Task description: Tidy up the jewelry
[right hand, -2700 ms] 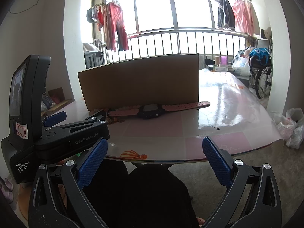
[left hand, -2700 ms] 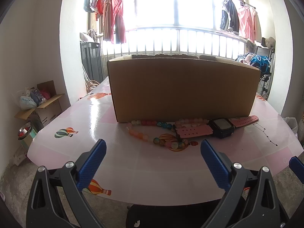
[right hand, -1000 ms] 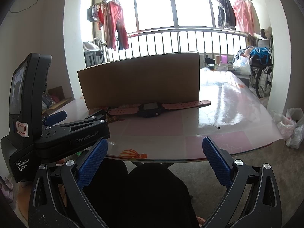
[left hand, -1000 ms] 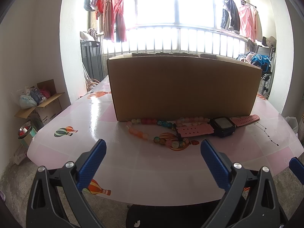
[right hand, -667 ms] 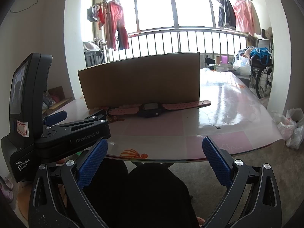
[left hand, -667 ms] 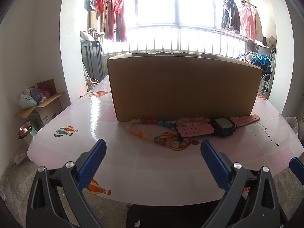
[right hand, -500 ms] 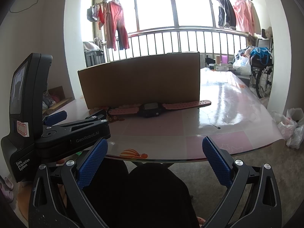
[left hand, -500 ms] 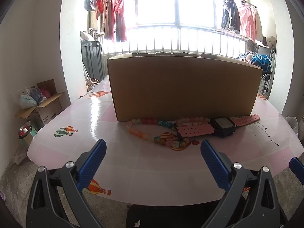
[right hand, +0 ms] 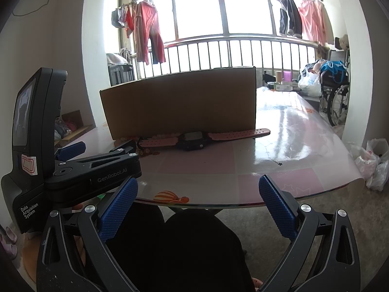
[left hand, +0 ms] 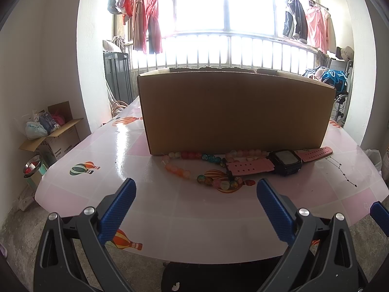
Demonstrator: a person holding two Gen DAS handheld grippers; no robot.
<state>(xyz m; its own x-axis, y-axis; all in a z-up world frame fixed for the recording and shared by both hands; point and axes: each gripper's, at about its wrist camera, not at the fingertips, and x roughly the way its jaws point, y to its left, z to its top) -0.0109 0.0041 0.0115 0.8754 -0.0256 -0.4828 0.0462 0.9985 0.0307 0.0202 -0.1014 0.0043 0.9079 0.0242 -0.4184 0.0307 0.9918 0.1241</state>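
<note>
Lying left-to-right along the near foot of the box (left hand: 235, 112), the beads (left hand: 194, 168) and watch (left hand: 284, 161) are sitting straight ahead of the left gripper (left hand: 194, 199), which is gaping empty and nearer than the equally spread right gripper (right hand: 197, 194).

So the jewelry was all laid out along the front of a big plain cardboard box (left hand: 235, 112) on the table. A beaded necklace (left hand: 194, 168) with chunky pink, orange, red and teal beads curved from the box's base out toward the near side, in a loose loop. Partly lying over its right end was a watch (left hand: 285, 161), black square face up, pink perforated strap stretched flat left and right. A thin dark chain (left hand: 341, 171) lay further right, apart from the watch.
</note>
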